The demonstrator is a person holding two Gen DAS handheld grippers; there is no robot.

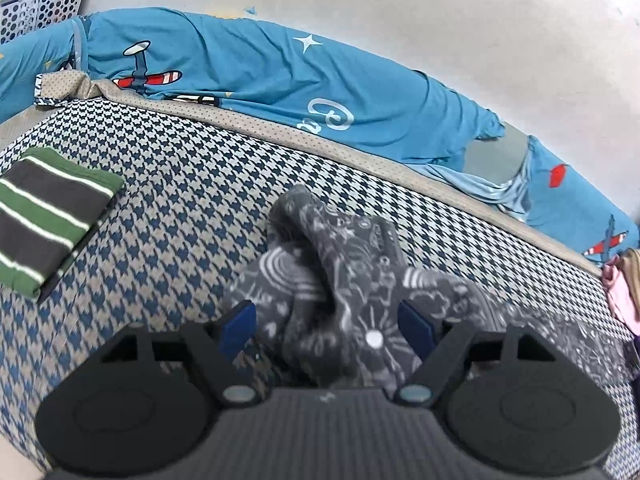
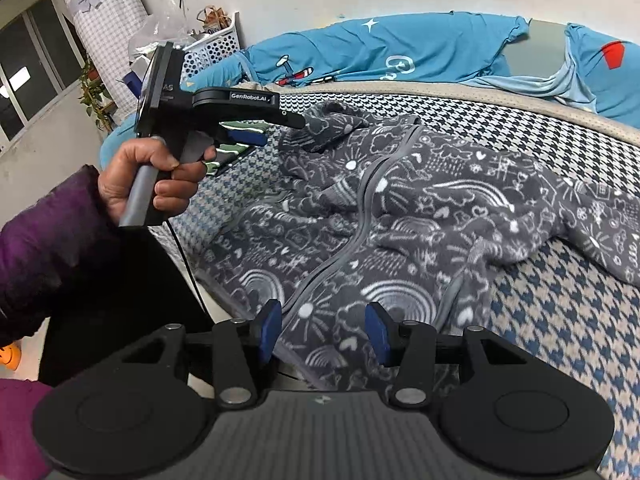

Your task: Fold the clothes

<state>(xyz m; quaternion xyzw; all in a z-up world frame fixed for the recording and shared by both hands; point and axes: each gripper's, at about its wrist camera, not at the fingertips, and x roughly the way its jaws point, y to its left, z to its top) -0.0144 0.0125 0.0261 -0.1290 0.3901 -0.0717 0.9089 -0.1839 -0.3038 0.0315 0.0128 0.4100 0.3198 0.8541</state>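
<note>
Between my left gripper's (image 1: 327, 327) two blue pads, seen through the left wrist camera, a bunched ridge of the dark grey fleece garment printed with white rainbows and clouds (image 1: 340, 280) rises up. My fingers stand wide apart here, and the left pad is clear of the cloth; the right pad sits close against a fold, though I cannot tell whether it touches. The garment trails off to the right over the blue-and-beige houndstooth bed cover (image 1: 168, 184). Far to the left lies a folded green, grey and white striped top (image 1: 52, 216), well apart from my fingers. Beyond the cover's beige edge, a turquoise sheet with red-and-white aeroplanes (image 1: 256, 76) runs along the wall, and a white perforated plastic basket (image 1: 44, 4) stands in the far left corner.

From the right wrist camera, my right gripper (image 2: 325, 334) is partly open, its pads set at a middling gap above the near edge of the same grey garment (image 2: 400, 216); cloth shows between the pads, but they do not press on it. The garment spreads out crumpled ahead, its grey zip band winding up the middle, one sleeve reaching off to the right. Farther away on the left, my left hand (image 2: 148, 176), in a purple sleeve (image 2: 44, 240), grips the handle of the other gripper (image 2: 276, 128), whose tips hover at the garment's far left end.
</note>
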